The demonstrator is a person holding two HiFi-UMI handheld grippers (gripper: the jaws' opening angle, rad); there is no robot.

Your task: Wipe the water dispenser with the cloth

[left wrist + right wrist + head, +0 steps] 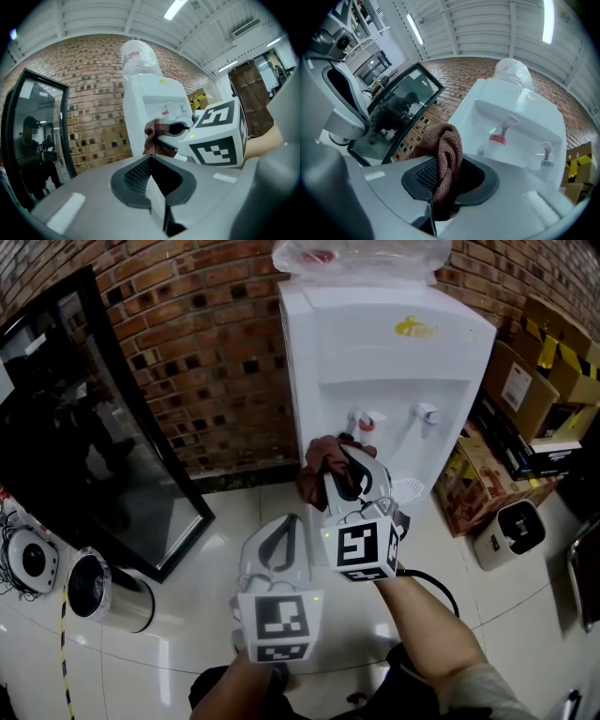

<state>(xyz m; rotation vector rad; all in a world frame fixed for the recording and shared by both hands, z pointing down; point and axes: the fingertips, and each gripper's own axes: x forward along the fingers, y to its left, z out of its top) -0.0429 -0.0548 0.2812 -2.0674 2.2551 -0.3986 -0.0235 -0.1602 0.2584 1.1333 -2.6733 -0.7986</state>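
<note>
In front of the water dispenser (384, 362), a bare forearm reaches level and holds the right gripper (352, 470) just below the taps, its jaws partly closed and clamped on a bunched brown cloth (443, 159) that sticks out past the tips. Lower and nearer the body, the left gripper (277, 545) has its jaws together on nothing. Pale glossy floor (187, 615) tiles meet a brick wall (206, 352), with a dark glass panel (84, 427) leaning at left. Cardboard boxes (525, 381) are stacked at right, and a plastic-wrapped bottle (361, 254) tops the dispenser
</note>
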